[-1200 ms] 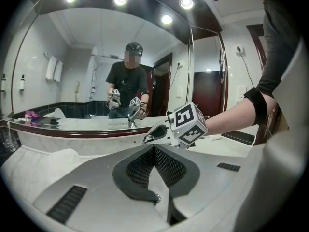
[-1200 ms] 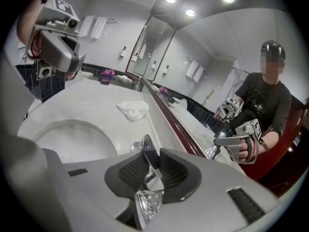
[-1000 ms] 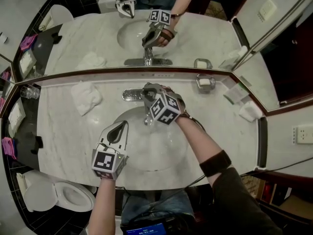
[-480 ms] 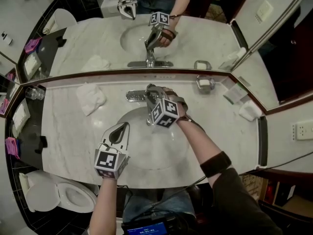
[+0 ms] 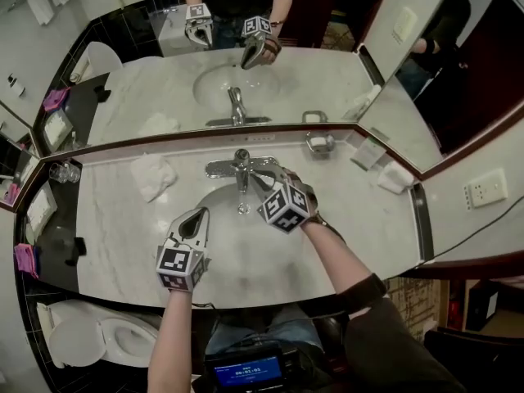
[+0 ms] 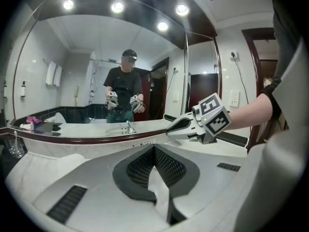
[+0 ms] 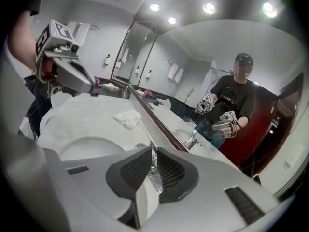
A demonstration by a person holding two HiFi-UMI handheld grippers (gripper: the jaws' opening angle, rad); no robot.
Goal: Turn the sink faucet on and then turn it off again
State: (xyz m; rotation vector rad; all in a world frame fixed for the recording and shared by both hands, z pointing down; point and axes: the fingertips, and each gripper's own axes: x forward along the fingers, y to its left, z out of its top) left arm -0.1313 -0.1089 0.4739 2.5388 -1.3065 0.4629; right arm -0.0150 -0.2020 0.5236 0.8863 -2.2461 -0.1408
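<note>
L gripper (image 5: 199,214): jaws fully together, nothing held, hanging over front-left of sink basin (image 5: 246,256). R gripper (image 5: 266,178): jaws just been closing, narrow slit left, pads on nothing. Faucet (image 5: 241,167) stands just ahead-left of its tips, not touching, part-seen through the slit in R gripper view. Water flow: cannot tell.

Writing: cube markers (image 5: 285,207) are patterns only. Screen (image 5: 246,372) behind both grippers has text too small to read.

Towel (image 5: 153,176) lies beyond L gripper. Toilet (image 5: 98,338) is cut by frame edge.
</note>
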